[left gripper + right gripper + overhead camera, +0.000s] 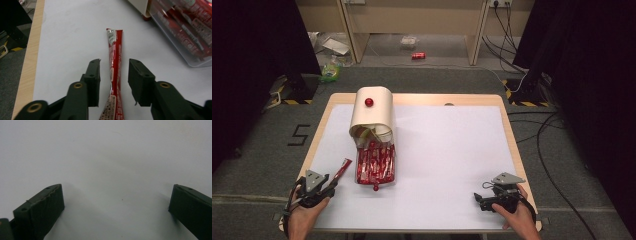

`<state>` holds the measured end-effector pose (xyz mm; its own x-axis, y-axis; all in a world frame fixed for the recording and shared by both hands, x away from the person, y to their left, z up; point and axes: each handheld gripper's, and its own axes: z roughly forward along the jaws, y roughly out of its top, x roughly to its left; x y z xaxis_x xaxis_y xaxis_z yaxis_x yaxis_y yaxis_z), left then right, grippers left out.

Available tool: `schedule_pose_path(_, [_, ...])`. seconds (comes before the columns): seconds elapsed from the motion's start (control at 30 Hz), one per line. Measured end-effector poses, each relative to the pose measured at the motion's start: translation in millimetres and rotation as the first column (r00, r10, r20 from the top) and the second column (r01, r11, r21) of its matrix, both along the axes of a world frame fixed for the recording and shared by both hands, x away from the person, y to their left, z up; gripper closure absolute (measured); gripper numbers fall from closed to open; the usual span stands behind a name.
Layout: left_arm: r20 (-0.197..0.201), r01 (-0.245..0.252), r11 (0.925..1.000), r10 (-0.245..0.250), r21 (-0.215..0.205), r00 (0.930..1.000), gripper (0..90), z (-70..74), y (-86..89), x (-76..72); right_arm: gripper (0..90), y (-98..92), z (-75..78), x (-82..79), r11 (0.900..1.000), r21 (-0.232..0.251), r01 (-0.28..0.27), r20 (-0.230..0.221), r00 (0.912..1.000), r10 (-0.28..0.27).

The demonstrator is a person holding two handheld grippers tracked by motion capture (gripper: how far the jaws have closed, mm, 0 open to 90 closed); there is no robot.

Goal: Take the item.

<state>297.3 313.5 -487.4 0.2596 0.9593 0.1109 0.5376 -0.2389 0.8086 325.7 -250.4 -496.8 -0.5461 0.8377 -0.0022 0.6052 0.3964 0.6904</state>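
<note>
The sachet (115,72) lay on the table (447,165) between the left gripper (114,71)'s parted jaws, untouched, its long axis running straight along them, while the right gripper (116,202) gaped empty well apart.

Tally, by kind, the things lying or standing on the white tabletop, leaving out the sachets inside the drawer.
Loose red stick sachet: 1
Cream cabinet with red knob: 1
Clear plastic drawer of sachets: 1
Black two-jaw grippers: 2
Total: 5

In the left gripper view the red snack stick (115,75) runs off the bottom edge, its print too blurred to read.
</note>
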Motion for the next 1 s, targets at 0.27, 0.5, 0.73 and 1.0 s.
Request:
schedule_pose_path(0.27, [0.011,0.006,0.9991,-0.006,-0.043,0.9999,34.5,0.7,-2.6,1.0,0.3,0.0,0.0,0.0,1.000,0.000,0.000,0.000,1.0000,0.000])
schedule_pose_path(0.5, [0.017,0.000,0.9989,0.001,-0.047,0.9999,20.7,1.8,-3.4,1.0,0.3,0.0,0.0,0.0,1.000,0.000,0.000,0.000,1.0000,0.000])
schedule_pose_path(0.73, [0.033,0.018,0.9989,-0.017,-0.042,0.9993,16.4,2.8,-6.0,0.3,0.3,0.0,0.0,0.0,1.000,0.000,0.000,0.000,1.0000,0.000])
schedule_pose_path(1.0, [0.044,0.049,0.9983,-0.048,-0.030,0.9979,15.0,7.3,-11.5,-2.1,0.3,0.0,0.0,0.0,1.000,0.000,0.000,0.000,1.0000,0.000])
